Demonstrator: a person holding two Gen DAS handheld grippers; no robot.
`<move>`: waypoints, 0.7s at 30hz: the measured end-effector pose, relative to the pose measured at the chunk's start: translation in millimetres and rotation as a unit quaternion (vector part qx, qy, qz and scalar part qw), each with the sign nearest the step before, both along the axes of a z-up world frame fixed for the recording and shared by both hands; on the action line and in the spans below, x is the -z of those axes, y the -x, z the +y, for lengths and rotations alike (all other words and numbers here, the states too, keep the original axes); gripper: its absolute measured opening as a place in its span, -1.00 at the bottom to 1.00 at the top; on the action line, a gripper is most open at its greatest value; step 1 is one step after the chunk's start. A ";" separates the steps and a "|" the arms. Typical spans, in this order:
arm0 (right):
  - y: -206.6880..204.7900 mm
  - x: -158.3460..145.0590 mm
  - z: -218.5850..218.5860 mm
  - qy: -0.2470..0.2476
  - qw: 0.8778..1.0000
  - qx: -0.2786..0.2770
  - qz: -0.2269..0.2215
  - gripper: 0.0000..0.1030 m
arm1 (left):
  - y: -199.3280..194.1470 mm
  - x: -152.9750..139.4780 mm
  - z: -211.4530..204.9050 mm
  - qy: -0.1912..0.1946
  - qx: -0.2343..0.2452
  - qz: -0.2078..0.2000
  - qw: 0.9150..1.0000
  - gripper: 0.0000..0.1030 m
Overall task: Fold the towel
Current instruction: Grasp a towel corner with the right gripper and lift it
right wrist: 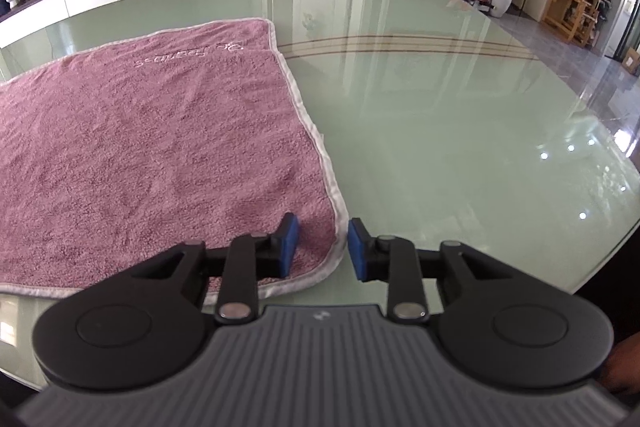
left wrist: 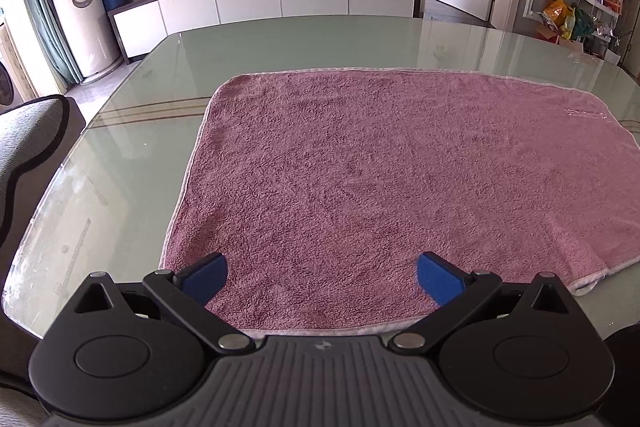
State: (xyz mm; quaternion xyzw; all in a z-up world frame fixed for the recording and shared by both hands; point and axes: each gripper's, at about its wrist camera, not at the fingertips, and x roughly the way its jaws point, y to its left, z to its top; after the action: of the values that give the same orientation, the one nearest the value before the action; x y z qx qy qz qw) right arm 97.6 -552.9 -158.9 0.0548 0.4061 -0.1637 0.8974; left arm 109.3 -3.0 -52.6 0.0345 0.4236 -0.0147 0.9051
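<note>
Here the pink towel (left wrist: pixel 400 179) is spread flat on the glass table (right wrist: pixel 460 131). Its near right corner is straddled by the right gripper (right wrist: pixel 323 247), narrowly parted; the left gripper (left wrist: pixel 322 277), spread wide, is held above the near hem.

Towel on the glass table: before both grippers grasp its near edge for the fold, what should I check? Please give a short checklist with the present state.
1. Towel lies flat and spread: ok.
2. Left gripper open, wide: ok.
3. Right gripper open: ok, narrower gap.
4. Right gripper straddles the white hem at the near right corner: ok.
5. Left gripper at the near left corner: not ok, it sits further in along the near edge.
6. Fingers low enough to catch the cloth: cannot tell.
</note>
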 end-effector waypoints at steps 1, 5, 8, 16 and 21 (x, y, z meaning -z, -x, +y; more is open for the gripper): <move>-0.3 0.0 0.0 -0.004 1.000 -0.001 -0.002 -0.74 | -0.1 0.4 0.0 0.000 0.001 0.000 1.000 0.98; -2.7 -0.7 4.2 -0.001 1.000 -0.006 0.000 -0.86 | 0.9 0.7 0.9 -0.001 0.000 0.000 1.000 0.98; -5.5 -3.4 5.1 0.001 1.000 -0.004 0.003 -0.87 | 1.3 0.6 3.6 -0.003 0.000 0.002 1.000 0.98; -8.5 -29.6 18.9 0.003 1.000 -0.016 -0.026 -0.89 | -1.2 3.6 10.6 -0.001 0.000 0.009 1.000 0.97; -11.8 -54.5 44.8 0.011 0.997 -0.050 -0.049 -0.89 | -1.4 3.7 15.5 -0.001 -0.001 0.007 1.000 0.97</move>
State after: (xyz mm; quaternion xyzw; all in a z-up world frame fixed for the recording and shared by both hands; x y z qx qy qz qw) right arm 109.4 -508.1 -104.4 0.0327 0.3622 -0.1199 0.9238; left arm 110.6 12.5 -56.3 0.0351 0.4299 -0.0135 0.9021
